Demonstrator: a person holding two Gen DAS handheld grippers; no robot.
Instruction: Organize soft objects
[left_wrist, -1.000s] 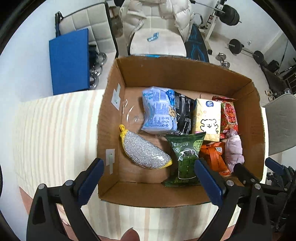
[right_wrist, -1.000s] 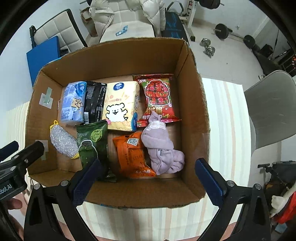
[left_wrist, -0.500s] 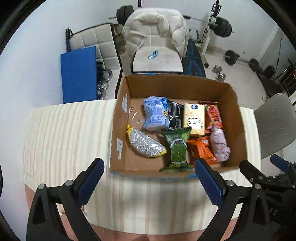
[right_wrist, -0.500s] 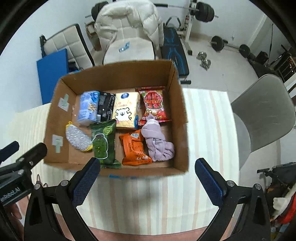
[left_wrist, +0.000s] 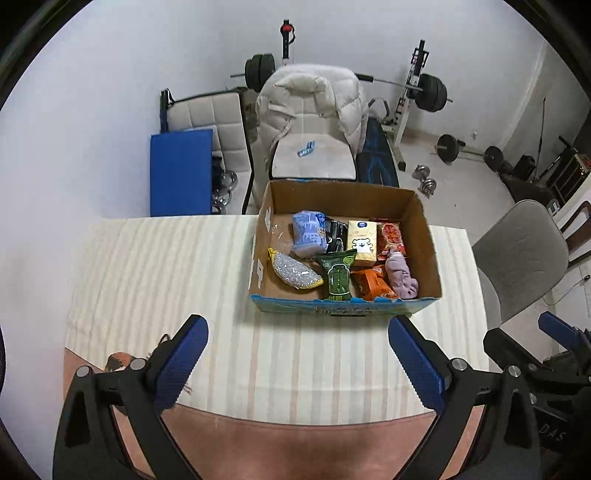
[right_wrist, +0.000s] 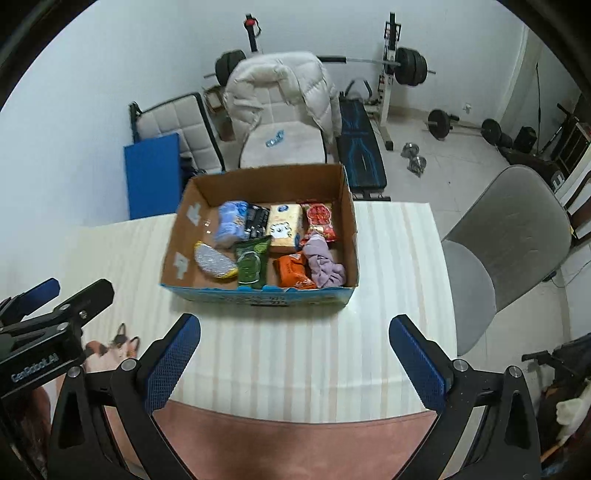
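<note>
A cardboard box (left_wrist: 428, 236) (right_wrist: 352, 236) stands on the striped table. Inside lie a silver scrubber with yellow trim (left_wrist: 293, 273) (right_wrist: 214, 260), a green packet (left_wrist: 338, 277) (right_wrist: 251, 266), an orange packet (left_wrist: 373, 284) (right_wrist: 293, 271), a purple cloth (left_wrist: 400, 275) (right_wrist: 323, 262), a blue pack (left_wrist: 308, 234) (right_wrist: 229, 221), a yellow tissue pack (left_wrist: 362, 242) (right_wrist: 284, 225) and a red packet (left_wrist: 392, 236) (right_wrist: 321, 218). My left gripper (left_wrist: 299, 363) and right gripper (right_wrist: 295, 363) are both open and empty, held well back from the box over the table's near edge.
The table wears a striped cloth (left_wrist: 166, 266). A grey chair (right_wrist: 506, 240) stands at the right of the table. Behind it are a white chair with a puffy jacket (left_wrist: 314, 110), a blue mat (left_wrist: 181, 170) and a weight bench with barbells (right_wrist: 362, 147).
Both grippers have pulled up and back from over the box, which now looks smaller and farther. Both stayed open and empty. The box contents have not moved.
</note>
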